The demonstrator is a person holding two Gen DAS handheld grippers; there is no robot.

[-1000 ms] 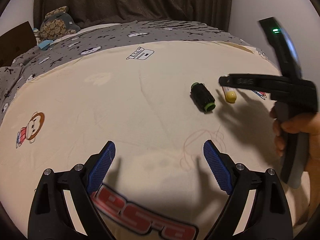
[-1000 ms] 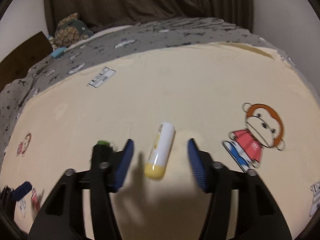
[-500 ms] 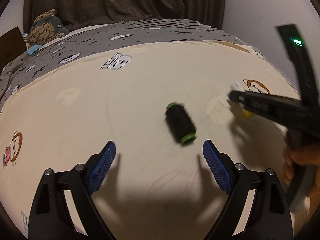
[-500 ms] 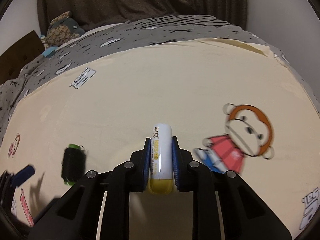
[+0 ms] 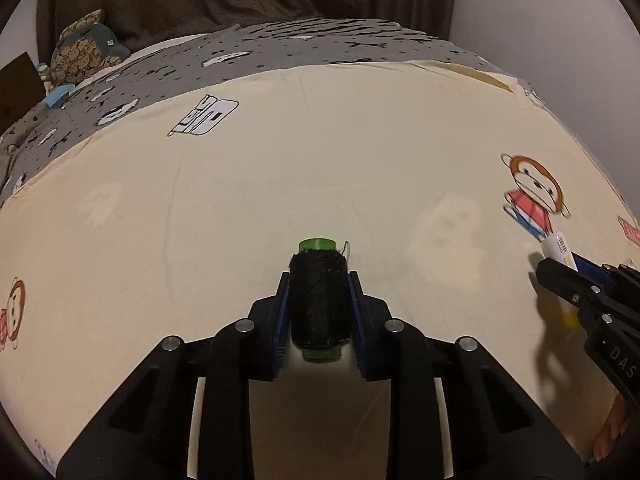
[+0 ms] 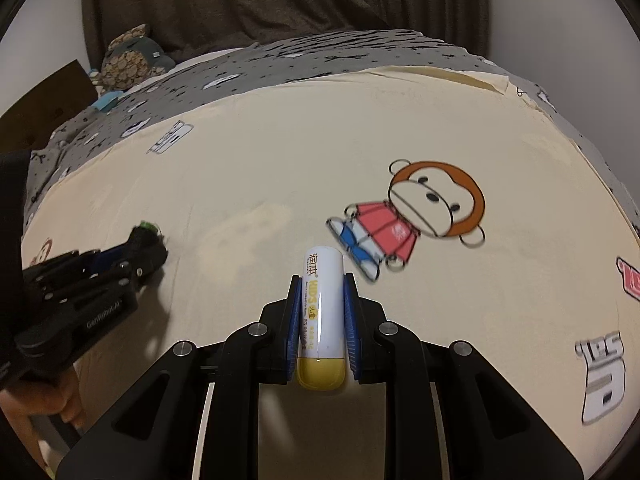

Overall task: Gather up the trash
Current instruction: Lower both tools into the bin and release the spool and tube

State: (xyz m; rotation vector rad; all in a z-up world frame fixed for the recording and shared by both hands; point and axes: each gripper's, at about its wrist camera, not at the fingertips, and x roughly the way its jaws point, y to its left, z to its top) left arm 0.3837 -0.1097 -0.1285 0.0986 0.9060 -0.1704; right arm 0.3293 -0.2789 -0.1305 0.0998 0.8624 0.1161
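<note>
L gripper [image 5: 319, 308] closing w/ black thread spool [image 5: 318, 300] between its blue fingers [image 5: 282, 312], pads on both sides of it, green ends sticking out front and back. R gripper [image 6: 321, 312] fingers pinching a white tube w/ yellow cap [image 6: 321, 312], cap toward the camera. Both sit low over the cream bed sheet [image 5: 300, 152]. Landmark: monkey print [image 6: 420, 208]. Tube is just below-left of it; spool well left of it. Grey patterned blanket [image 5: 320, 44] beyond it, stuffed toy [image 5: 86, 54] and brown cardboard [image 6: 44, 100] at far left, dark curtain [image 6: 280, 0] behind. Sheet around the print is bare.
</note>
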